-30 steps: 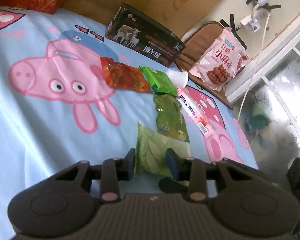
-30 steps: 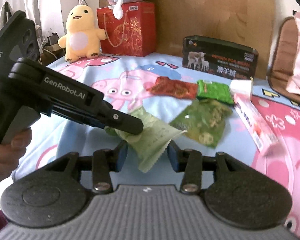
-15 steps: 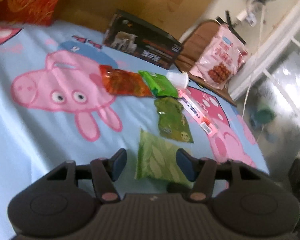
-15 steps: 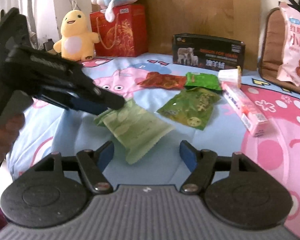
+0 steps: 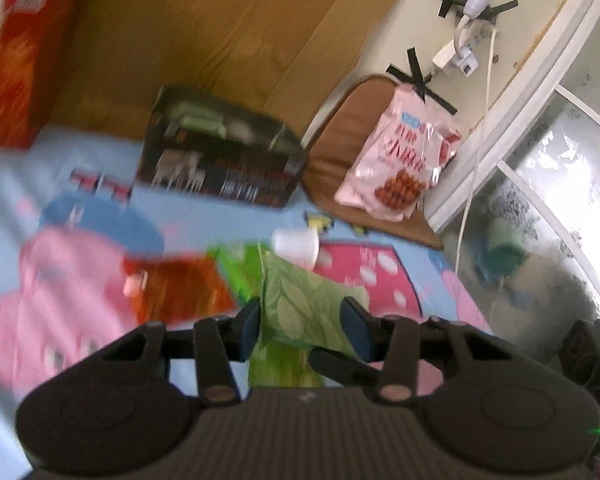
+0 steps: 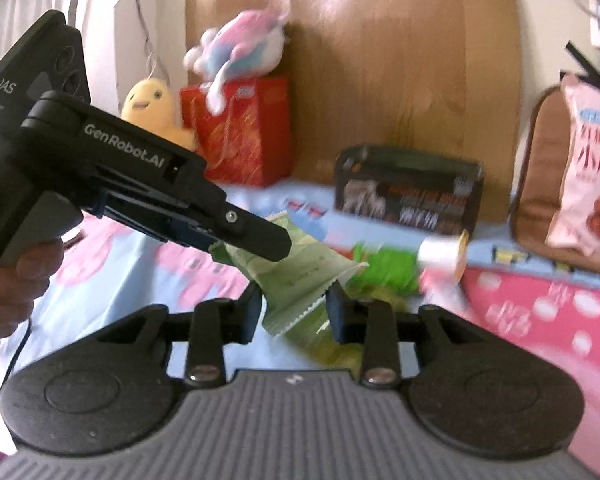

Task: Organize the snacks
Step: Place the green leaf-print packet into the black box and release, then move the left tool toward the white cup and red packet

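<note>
A light green leaf-print snack packet (image 5: pixel 300 304) hangs lifted off the bed, its other side seen in the right wrist view (image 6: pixel 300 276). My left gripper (image 5: pixel 300 322) holds it at one end; in the right wrist view its black fingers (image 6: pixel 260 236) clamp the packet's left edge. My right gripper (image 6: pixel 294 308) is closed in on the packet's lower corner. On the sheet lie an orange-red packet (image 5: pixel 176 284), a bright green packet (image 6: pixel 384 268), a darker green packet (image 6: pixel 332 344) and a white cup (image 6: pixel 440 250).
A dark sheep-print box (image 5: pixel 220 160) stands at the wooden headboard. A pink snack bag (image 5: pixel 400 164) leans on a brown cushion (image 5: pixel 340 152). A red gift bag (image 6: pixel 240 132), a yellow plush (image 6: pixel 152 108) and a pastel plush (image 6: pixel 240 44) stand at the back left.
The light green packet has been lifted off the sheet. Both grippers, open half a second ago, have closed on it and tilted upward.
</note>
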A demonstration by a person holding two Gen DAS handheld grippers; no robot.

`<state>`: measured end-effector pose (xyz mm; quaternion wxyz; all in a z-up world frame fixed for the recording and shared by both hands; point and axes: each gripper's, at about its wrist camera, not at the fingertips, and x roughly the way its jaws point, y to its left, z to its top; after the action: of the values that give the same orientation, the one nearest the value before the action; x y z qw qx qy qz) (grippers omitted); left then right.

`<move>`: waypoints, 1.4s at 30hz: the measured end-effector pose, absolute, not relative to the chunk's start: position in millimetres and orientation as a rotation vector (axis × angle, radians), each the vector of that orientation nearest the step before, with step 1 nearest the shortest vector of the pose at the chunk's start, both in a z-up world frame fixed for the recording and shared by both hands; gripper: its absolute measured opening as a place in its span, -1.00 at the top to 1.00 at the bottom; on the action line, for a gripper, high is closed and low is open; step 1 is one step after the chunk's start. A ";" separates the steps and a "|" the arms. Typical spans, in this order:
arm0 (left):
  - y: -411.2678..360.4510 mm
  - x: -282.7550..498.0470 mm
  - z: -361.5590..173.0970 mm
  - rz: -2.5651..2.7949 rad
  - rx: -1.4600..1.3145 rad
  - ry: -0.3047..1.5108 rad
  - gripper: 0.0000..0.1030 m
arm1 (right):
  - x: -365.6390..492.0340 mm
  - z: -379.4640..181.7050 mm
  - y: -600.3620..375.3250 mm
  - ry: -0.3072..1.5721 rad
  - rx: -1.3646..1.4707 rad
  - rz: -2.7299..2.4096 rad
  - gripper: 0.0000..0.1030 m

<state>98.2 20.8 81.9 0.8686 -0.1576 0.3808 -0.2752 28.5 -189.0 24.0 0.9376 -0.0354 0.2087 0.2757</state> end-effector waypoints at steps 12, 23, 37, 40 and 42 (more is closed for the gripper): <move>-38.0 296.8 94.3 -0.492 -0.274 0.743 -0.07 | 227.8 61.8 -226.4 0.450 -0.030 0.506 0.24; -18.9 261.0 68.5 -0.563 -0.401 0.771 -0.07 | 221.1 45.5 -288.7 0.540 0.111 0.474 0.14; -67.8 245.1 -6.1 -0.582 -0.421 0.986 -0.01 | 190.2 -17.5 -271.0 0.712 0.075 0.539 -0.10; -69.6 243.8 -4.7 -0.567 -0.413 0.991 -0.03 | 190.4 -19.3 -267.7 0.695 0.092 0.549 0.05; -63.8 242.1 3.0 -0.567 -0.423 0.979 -0.03 | 187.5 -17.2 -264.3 0.684 0.085 0.544 0.08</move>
<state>242.1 -63.8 3.0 0.8231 -0.1988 0.4604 -0.2664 187.5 -264.3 -17.2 0.9052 0.0414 0.3312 0.2633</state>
